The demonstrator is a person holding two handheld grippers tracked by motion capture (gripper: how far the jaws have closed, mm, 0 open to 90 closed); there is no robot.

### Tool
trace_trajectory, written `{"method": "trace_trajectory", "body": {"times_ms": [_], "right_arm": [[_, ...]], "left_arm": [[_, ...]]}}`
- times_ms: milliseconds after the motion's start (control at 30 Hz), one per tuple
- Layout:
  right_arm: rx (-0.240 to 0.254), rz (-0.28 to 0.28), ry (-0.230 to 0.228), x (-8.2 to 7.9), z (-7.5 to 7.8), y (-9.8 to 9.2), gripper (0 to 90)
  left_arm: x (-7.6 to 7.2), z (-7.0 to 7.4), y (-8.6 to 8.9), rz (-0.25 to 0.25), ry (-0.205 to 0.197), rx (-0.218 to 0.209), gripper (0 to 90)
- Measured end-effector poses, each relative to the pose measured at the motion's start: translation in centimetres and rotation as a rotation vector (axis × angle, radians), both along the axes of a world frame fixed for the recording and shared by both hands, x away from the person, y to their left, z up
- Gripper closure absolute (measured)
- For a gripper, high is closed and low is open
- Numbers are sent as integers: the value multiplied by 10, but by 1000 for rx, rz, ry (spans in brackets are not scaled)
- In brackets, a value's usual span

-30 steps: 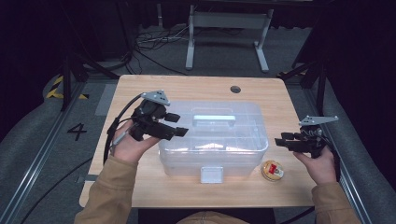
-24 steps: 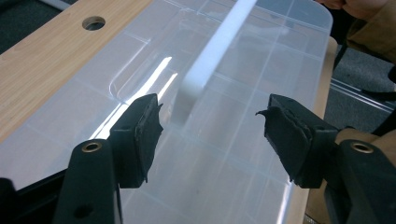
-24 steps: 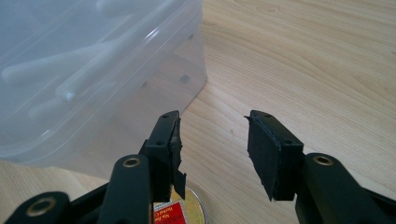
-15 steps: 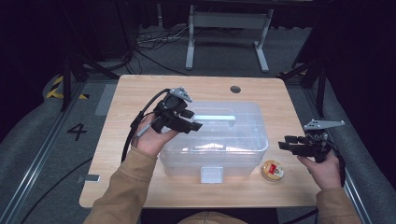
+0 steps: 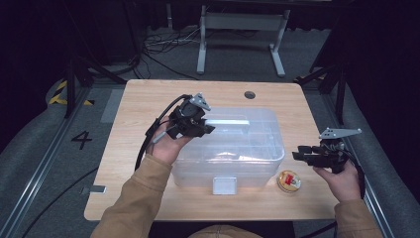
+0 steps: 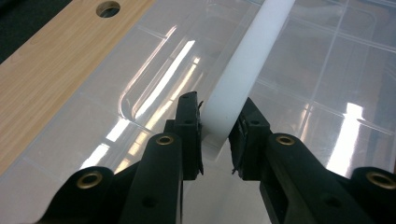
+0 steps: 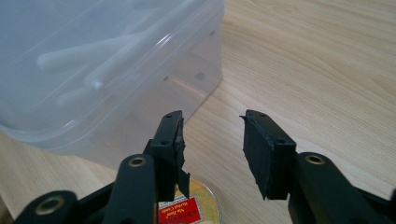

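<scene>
Left gripper (image 6: 215,135) now astride, perhaps touching, lid handle (image 6: 247,60).

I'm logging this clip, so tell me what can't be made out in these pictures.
- What lies inside the plastic box: high view and right gripper view, its cloudy walls and lid blur pale shapes.
- Print on the small round tin: high view too small; right gripper view, cut off by the bottom edge and the right gripper.
- Whether the left gripper pinches the white handle: left gripper view, contact unclear.
</scene>
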State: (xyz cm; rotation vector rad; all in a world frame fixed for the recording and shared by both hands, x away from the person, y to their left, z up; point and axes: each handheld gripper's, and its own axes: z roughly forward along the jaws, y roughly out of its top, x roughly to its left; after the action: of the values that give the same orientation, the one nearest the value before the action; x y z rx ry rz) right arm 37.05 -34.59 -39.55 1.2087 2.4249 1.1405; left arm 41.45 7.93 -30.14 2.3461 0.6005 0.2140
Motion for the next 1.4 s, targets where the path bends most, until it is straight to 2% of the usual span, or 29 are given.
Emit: {"method": "trace_trajectory", "body": {"times_ms": [67, 133, 300, 467, 567, 700, 867, 1033, 1233, 1400], "right_arm": [[-11, 22, -24, 0, 0, 1, 648], [-10, 42, -25, 0, 0, 2, 670], [6, 80, -13, 0, 3, 7, 712], [14, 100, -10, -2, 7, 10, 752], [14, 108, -13, -3, 9, 11, 785], [18, 118, -17, -5, 10, 13, 818], [36, 178, -48, -10, 11, 15, 889], [56, 219, -86, -15, 15, 18, 893], [107, 285, -112, -22, 20, 25, 895], [111, 315, -154, -29, 24, 36, 895]], "left_arm": [[3, 2, 1, -3, 8, -8, 753], [5, 5, 2, 4, 11, -13, 754], [14, 12, 2, 10, 47, -16, 753], [26, 17, 4, 10, 93, -43, 753], [32, 21, 4, 15, 113, -44, 752], [38, 27, 3, 26, 119, -34, 751], [47, 31, 4, 37, 139, -52, 752], [50, 33, 4, 43, 150, -51, 751], [57, 36, 4, 59, 182, -56, 751], [60, 36, 4, 57, 188, -61, 751]]}}
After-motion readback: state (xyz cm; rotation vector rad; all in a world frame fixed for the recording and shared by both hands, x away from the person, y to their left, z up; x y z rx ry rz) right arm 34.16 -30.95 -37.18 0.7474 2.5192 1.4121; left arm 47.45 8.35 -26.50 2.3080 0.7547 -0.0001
